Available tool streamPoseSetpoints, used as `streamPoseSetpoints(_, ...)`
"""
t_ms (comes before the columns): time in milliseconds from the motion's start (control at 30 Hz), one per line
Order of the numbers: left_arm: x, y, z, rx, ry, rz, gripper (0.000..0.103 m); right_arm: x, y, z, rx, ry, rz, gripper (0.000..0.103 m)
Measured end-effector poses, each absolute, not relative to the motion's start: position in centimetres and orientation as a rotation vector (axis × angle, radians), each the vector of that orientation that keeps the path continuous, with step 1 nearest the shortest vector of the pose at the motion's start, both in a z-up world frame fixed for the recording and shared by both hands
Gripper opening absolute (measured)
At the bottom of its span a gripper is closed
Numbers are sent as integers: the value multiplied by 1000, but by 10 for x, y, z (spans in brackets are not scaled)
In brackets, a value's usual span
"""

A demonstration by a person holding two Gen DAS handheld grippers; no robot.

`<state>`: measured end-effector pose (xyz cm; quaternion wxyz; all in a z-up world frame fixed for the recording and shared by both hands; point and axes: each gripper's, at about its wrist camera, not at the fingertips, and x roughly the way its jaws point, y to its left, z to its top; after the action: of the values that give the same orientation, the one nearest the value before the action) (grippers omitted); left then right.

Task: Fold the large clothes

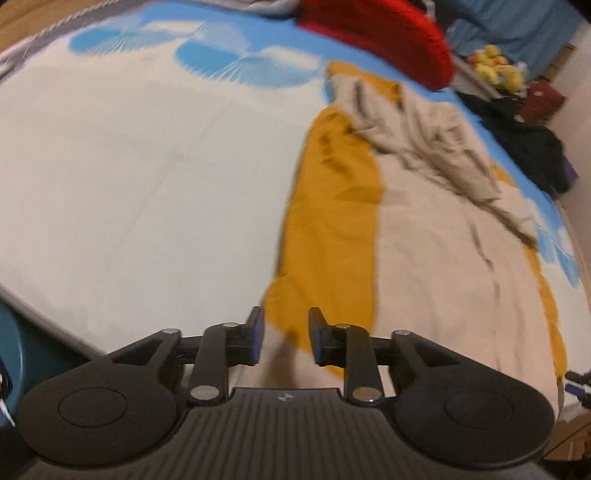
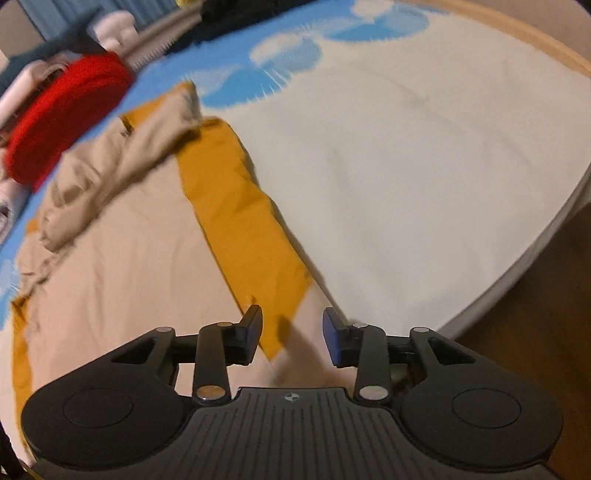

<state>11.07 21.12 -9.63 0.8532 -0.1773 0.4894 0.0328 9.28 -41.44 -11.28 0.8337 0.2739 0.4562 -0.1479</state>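
A large beige and mustard-yellow garment lies spread on the bed, its far end bunched into folds. A yellow band runs along its left side. My left gripper is open and empty, hovering over the garment's near left corner. In the right wrist view the same garment lies at left, with the yellow band running toward me. My right gripper is open and empty above the band's near corner.
The bed sheet is white with blue cloud prints. A red cushion lies at the far end. Dark clothes and yellow plush toys sit beside the bed. The bed's edge drops to a brown floor at right.
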Motion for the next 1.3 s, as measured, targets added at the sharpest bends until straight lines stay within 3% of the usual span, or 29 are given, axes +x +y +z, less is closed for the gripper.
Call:
streamPoseSetpoints(100, 114, 220, -112, -414, 1090, 89, 50, 99, -412, -120, 552, 1004, -325, 42)
streamPoseSetpoints(300, 123, 214, -127, -369, 1129, 72, 50, 106, -412, -129, 526, 1055, -330, 42)
streamPoseSetpoints(367, 127, 205, -127, -327, 1124, 45, 31, 107, -411, -130, 512, 1059, -320, 39)
streamPoseSetpoints(400, 127, 202, -126, -320, 1128, 29, 17, 106, -411, -129, 511, 1059, -308, 34)
streamPoseSetpoints(433, 125, 201, -122, -321, 1113, 15, 10, 106, -410, -128, 516, 1053, -290, 15)
streamPoseSetpoints(467, 122, 204, -114, -346, 1077, 3, 9, 103, -409, -123, 530, 1025, -260, 3)
streamPoseSetpoints(567, 113, 208, -94, -395, 984, -50, 9, 95, -406, -105, 542, 929, -197, 2)
streamPoseSetpoints(667, 117, 207, -109, -396, 1075, -41, 15, 97, -406, -116, 526, 995, -239, 8)
streamPoseSetpoints(733, 116, 207, -118, -407, 1123, -33, 33, 99, -406, -125, 541, 1038, -249, 10)
streamPoseSetpoints(967, 117, 210, -127, -370, 1160, 10, 33, 102, -399, -129, 462, 1072, -247, 13)
streamPoseSetpoints(1000, 117, 208, -126, -353, 1155, 4, 27, 101, -398, -128, 456, 1067, -246, 13)
streamPoseSetpoints(1033, 117, 207, -124, -345, 1142, -7, 10, 100, -397, -126, 456, 1051, -242, 5)
streamPoseSetpoints(1067, 116, 206, -120, -351, 1120, -23, 7, 99, -399, -122, 462, 1030, -236, 2)
streamPoseSetpoints(1200, 112, 203, -105, -324, 1048, -48, 8, 95, -401, -119, 484, 1006, -243, 5)
streamPoseSetpoints(1233, 114, 200, -110, -302, 1079, -35, 10, 96, -401, -123, 488, 1031, -250, 10)
streamPoseSetpoints(1300, 116, 197, -122, -288, 1141, -26, 20, 100, -395, -129, 461, 1074, -247, 13)
